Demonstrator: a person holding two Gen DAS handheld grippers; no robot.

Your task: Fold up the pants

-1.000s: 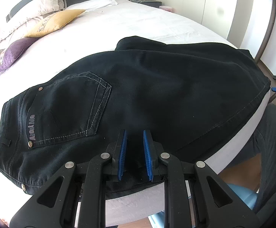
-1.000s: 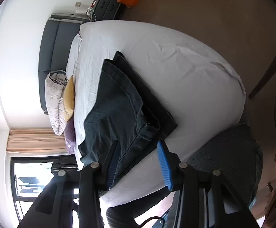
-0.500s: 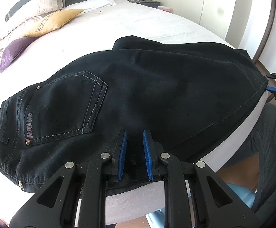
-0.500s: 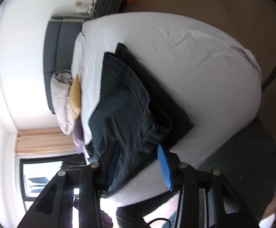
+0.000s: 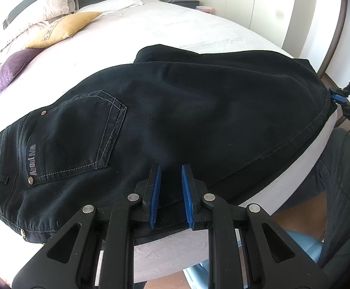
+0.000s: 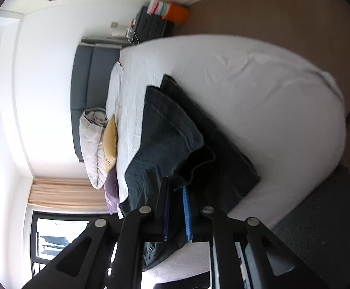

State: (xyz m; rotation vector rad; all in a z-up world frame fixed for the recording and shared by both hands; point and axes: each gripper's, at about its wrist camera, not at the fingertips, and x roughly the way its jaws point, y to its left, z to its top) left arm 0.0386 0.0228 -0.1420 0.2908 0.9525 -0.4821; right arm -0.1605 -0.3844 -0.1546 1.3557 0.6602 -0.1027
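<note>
Pants (image 5: 187, 120), black denim with pale stitching, lie spread across the near side of a bed (image 5: 175, 24) covered in a white sheet, the waistband toward the left of the left wrist view and the leg ends toward the right, close to the mattress edge; a back pocket (image 5: 83, 132) with a lettered tab faces up, rivets showing at its corners; the left hand-held gripper (image 5: 171, 193) sits at the near edge of the fabric with its blue pads (image 5: 155, 195) drawn close together, a narrow gap between them filled by dark cloth, so it appears pinched on the near hem of the pants; the right hand-held gripper (image 6: 177, 213) is at the leg end, its jaws closing, with a raised fold of the cuff (image 6: 194, 168) lying between the blue pads (image 6: 187, 214); in the left wrist view that same gripper shows small at the far right, touching the end of the legs; at the head of the bed rest a white pillow (image 5: 112, 1), a bundled pale duvet (image 5: 37, 16), a yellow cushion (image 5: 61, 29) and a purple cushion (image 5: 9, 72), all well apart from the pants; a dark headboard (image 6: 86, 84) stands behind them; an orange bin (image 6: 175, 13) stands on the brown floor (image 6: 283, 16) beside a dark nightstand (image 6: 151, 24).
</note>
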